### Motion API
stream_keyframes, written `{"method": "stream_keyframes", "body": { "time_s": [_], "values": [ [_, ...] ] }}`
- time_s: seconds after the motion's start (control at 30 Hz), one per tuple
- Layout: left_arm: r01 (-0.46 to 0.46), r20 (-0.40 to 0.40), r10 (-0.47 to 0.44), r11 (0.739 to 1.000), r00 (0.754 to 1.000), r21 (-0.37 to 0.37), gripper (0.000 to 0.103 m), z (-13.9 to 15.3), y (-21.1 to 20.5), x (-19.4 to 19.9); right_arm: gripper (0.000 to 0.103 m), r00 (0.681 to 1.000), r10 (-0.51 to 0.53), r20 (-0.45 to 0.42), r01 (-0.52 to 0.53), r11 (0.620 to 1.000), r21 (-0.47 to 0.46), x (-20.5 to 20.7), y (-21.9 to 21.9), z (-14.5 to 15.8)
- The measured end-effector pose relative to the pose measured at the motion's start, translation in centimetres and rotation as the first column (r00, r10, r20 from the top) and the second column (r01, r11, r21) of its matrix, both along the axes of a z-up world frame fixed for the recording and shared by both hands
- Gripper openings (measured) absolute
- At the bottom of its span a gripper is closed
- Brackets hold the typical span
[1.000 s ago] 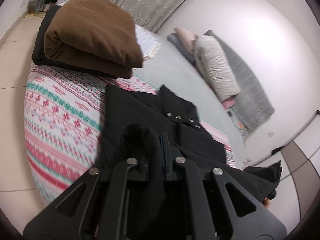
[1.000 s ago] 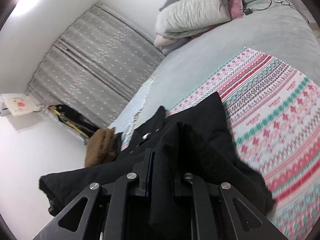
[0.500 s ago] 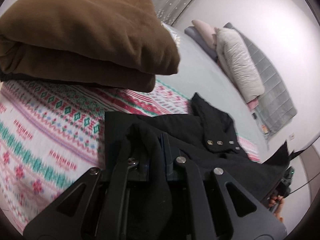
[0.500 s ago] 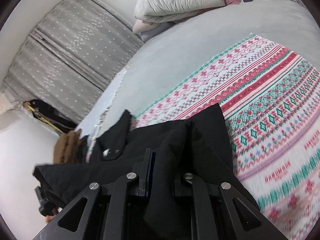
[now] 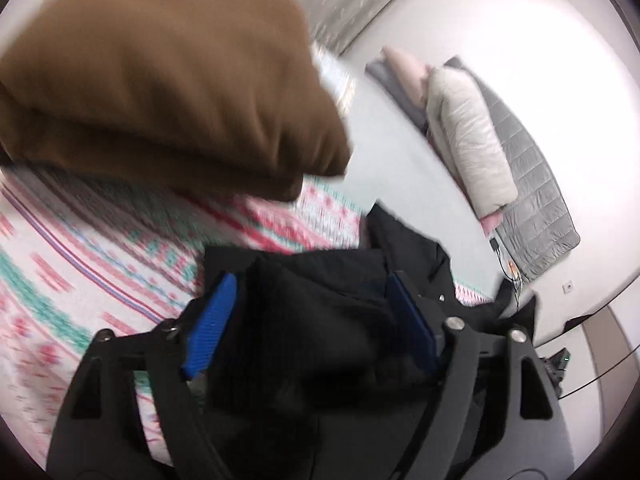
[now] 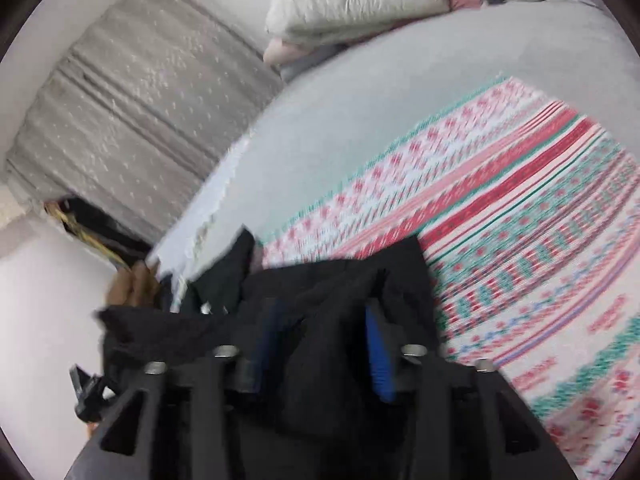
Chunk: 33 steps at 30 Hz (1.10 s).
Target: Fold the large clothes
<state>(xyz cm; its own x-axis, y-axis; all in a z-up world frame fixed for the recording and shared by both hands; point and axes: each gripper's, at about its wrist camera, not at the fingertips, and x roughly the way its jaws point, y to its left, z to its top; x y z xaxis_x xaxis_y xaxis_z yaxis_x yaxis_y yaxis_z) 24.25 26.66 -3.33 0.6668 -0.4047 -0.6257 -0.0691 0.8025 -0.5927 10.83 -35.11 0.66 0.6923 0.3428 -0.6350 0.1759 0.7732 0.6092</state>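
Observation:
A black garment [image 5: 320,320] lies on the patterned pink, white and green blanket [image 5: 80,272] on the bed. In the left wrist view my left gripper [image 5: 312,292] is open, its blue pads [image 5: 212,320] spread with black cloth bunched loosely between them. In the right wrist view my right gripper [image 6: 324,328] is open too, blue pads [image 6: 376,352] apart, with the same garment [image 6: 332,292] lying between the fingers. A collar flap [image 6: 232,272] of the garment sticks up at the far side.
A folded brown garment [image 5: 168,80] sits on a stack close ahead of the left gripper. Folded pale bedding [image 5: 468,140] and a grey quilt [image 5: 536,200] lie at the head of the grey bed [image 6: 380,92]. Grey curtains [image 6: 132,108] hang behind.
Both grippers were shut on the black garment; now both have opened and the cloth lies loose between the fingers. Both moved forward and lower over the bed, nearer the brown stack.

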Motion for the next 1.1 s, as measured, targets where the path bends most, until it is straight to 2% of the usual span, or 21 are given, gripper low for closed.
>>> {"method": "stream_keyframes", "body": {
  "time_s": [0.03, 0.1, 0.2, 0.3, 0.33, 0.4, 0.47, 0.53, 0.63, 0.67, 0.73, 0.77, 0.8, 0.87, 0.93, 1.0, 1.1],
  "values": [
    [0.011, 0.02, -0.011, 1.0, 1.0, 0.014, 0.081, 0.7, 0.3, -0.7, 0.057, 1.0, -0.017, 0.021, 0.017, 1.0, 0.017, -0.7, -0.8, 0.5],
    [0.033, 0.005, -0.033, 0.998, 0.999, 0.054, 0.083, 0.9, 0.6, -1.7, 0.063, 0.999, -0.021, 0.026, 0.021, 0.999, 0.033, -2.3, -2.0, 1.1],
    [0.109, -0.117, -0.095, 0.988, 0.989, 0.114, 0.083, -0.9, 0.6, -3.5, 0.067, 1.0, 0.017, -0.026, -0.017, 0.999, 0.031, -4.3, -2.5, 0.2],
    [0.208, -0.241, -0.173, 0.97, 0.955, 0.124, 0.083, -3.9, -0.3, -5.5, 0.068, 0.992, 0.058, -0.114, -0.058, 0.998, 0.004, -6.2, -2.0, -1.8],
    [0.232, -0.259, -0.197, 0.966, 0.946, 0.113, 0.083, -4.8, -0.6, -6.3, 0.068, 0.986, 0.072, -0.148, -0.072, 0.997, 0.001, -7.1, -1.8, -2.7],
    [0.249, -0.244, -0.228, 0.967, 0.943, 0.058, 0.083, -5.6, -0.7, -7.4, 0.069, 0.975, 0.101, -0.2, -0.099, 0.995, 0.02, -8.8, -1.6, -4.5],
    [0.265, -0.213, -0.26, 0.964, 0.942, -0.009, 0.083, -6.0, -0.7, -8.1, 0.071, 0.975, 0.102, -0.195, -0.089, 0.993, 0.072, -9.9, -1.6, -5.5],
    [0.298, -0.209, -0.31, 0.95, 0.927, -0.088, 0.083, -6.7, -1.2, -8.1, 0.073, 0.98, 0.101, -0.174, -0.078, 0.988, 0.135, -10.5, -1.8, -6.0],
    [0.319, -0.193, -0.325, 0.946, 0.926, -0.061, 0.083, -6.8, -2.8, -8.0, 0.076, 0.979, 0.111, -0.169, -0.08, 0.981, 0.179, -9.9, -1.1, -6.6],
    [0.31, -0.194, -0.313, 0.95, 0.93, -0.045, 0.081, -6.8, -3.3, -7.9, 0.074, 0.979, 0.118, -0.168, -0.084, 0.977, 0.196, -9.5, -0.6, -6.7],
    [0.276, -0.2, -0.281, 0.96, 0.939, -0.052, 0.047, -6.3, -3.6, -8.0, 0.046, 0.971, 0.159, -0.176, -0.111, 0.96, 0.255, -8.6, 0.6, -6.9],
    [0.255, -0.194, -0.261, 0.965, 0.946, -0.06, 0.044, -5.5, -3.6, -8.2, 0.035, 0.97, 0.166, -0.175, -0.118, 0.96, 0.255, -8.5, 1.2, -6.6],
    [0.243, -0.178, -0.248, 0.969, 0.952, -0.05, 0.038, -4.7, -3.8, -8.5, 0.029, 0.973, 0.154, -0.173, -0.116, 0.97, 0.213, -8.6, 1.8, -5.7],
    [0.232, -0.132, -0.237, 0.971, 0.962, -0.05, 0.034, -2.0, -4.2, -9.4, 0.024, 0.981, 0.135, -0.141, -0.109, 0.978, 0.178, -9.4, 2.2, -3.7],
    [0.242, -0.081, -0.247, 0.968, 0.966, -0.065, 0.032, 0.8, -4.2, -10.6, 0.021, 0.99, 0.118, -0.076, -0.103, 0.978, 0.183, -10.5, 1.9, -1.1],
    [0.267, -0.041, -0.27, 0.962, 0.962, -0.062, 0.032, 3.5, -3.9, -12.3, 0.021, 0.992, 0.127, -0.023, -0.121, 0.978, 0.168, -11.9, 2.0, 1.9],
    [0.315, -0.018, -0.316, 0.947, 0.949, -0.059, 0.032, 6.3, -3.3, -16.0, 0.021, 0.99, 0.143, 0.002, -0.142, 0.98, 0.14, -15.1, 1.9, 5.1]
  ]
}}
